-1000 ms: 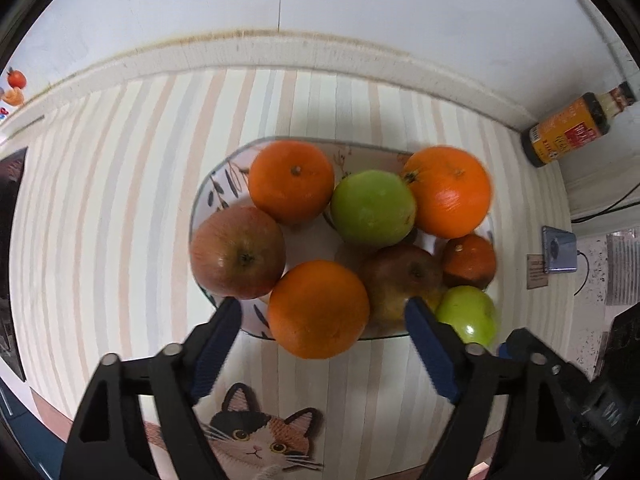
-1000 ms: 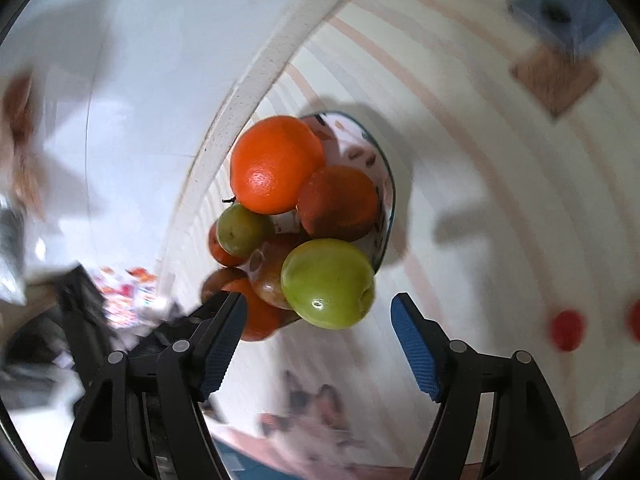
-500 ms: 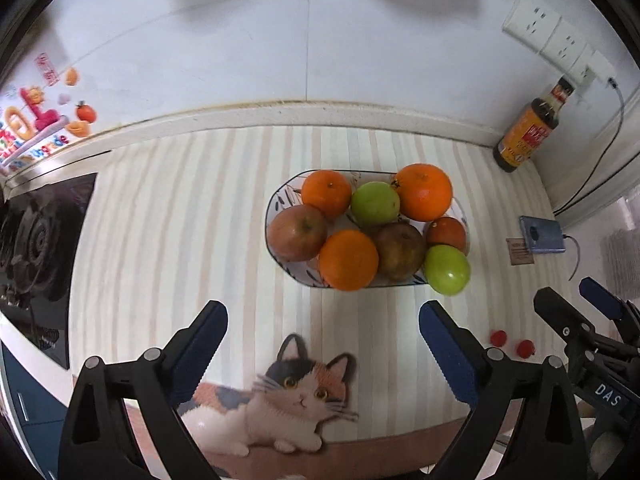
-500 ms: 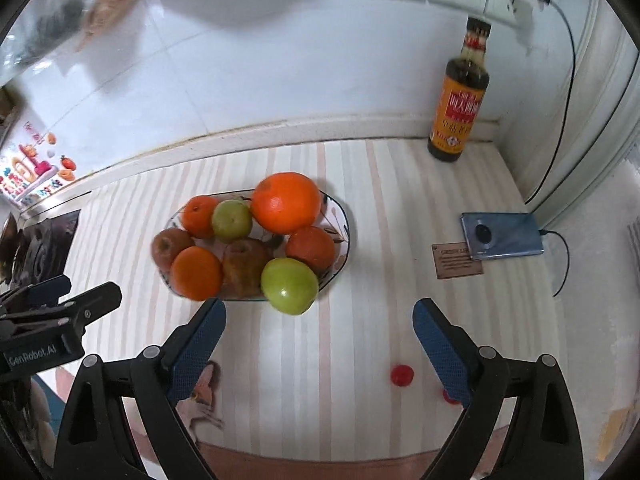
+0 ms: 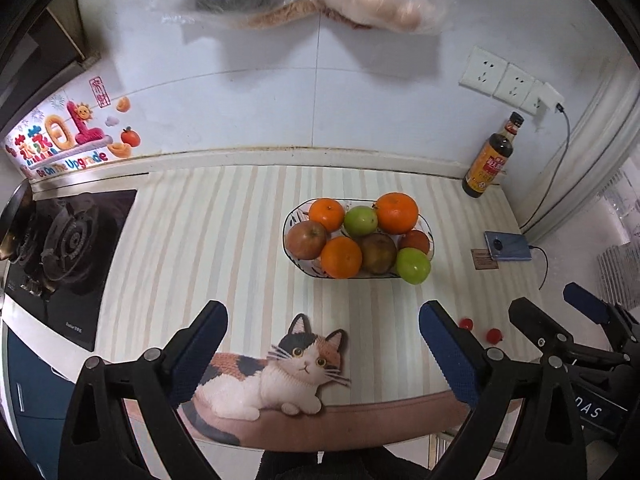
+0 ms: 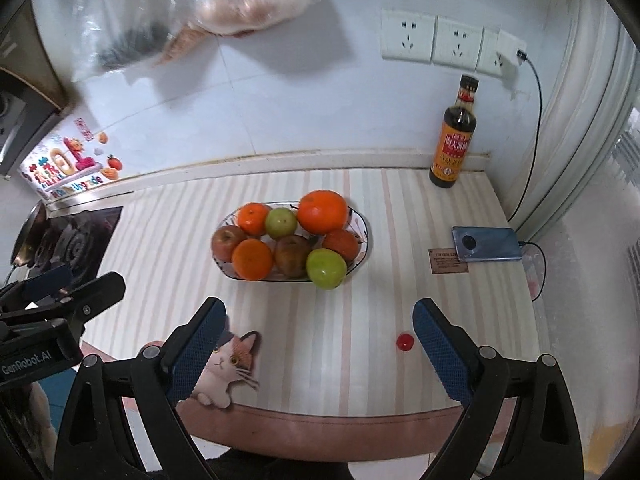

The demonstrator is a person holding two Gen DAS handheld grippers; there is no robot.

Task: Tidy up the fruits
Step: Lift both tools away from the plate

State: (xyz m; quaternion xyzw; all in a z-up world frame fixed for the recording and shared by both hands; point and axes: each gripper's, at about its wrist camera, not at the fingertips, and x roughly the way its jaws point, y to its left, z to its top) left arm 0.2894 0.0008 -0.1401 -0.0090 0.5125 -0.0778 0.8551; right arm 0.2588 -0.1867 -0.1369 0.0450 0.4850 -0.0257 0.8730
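A patterned oval bowl [image 5: 289, 227] [image 6: 362, 229] stands on the striped counter. It holds several fruits: oranges [image 5: 341, 257], green apples [image 5: 413, 265] [image 6: 326, 268], a red apple [image 5: 306, 240] and brownish fruits [image 6: 294, 260]. Two small red fruits [image 5: 465, 323] [image 5: 493, 335] lie on the counter at the right; one shows in the right wrist view [image 6: 404, 341]. My left gripper [image 5: 320, 354] is open and empty, back near the counter's front edge. My right gripper [image 6: 318, 346] is open and empty, also near the front edge.
A sauce bottle [image 6: 453, 142] stands at the back right wall. A phone [image 6: 486, 244] on a charging cable and a small card [image 6: 446, 261] lie at the right. A gas hob [image 5: 60, 248] is at the left. A cat picture [image 5: 276, 372] marks the front edge. Bags hang above.
Both grippers have pulled back and up from close over the bowl to the counter's front edge. They stay open and empty. The fruits have not moved.
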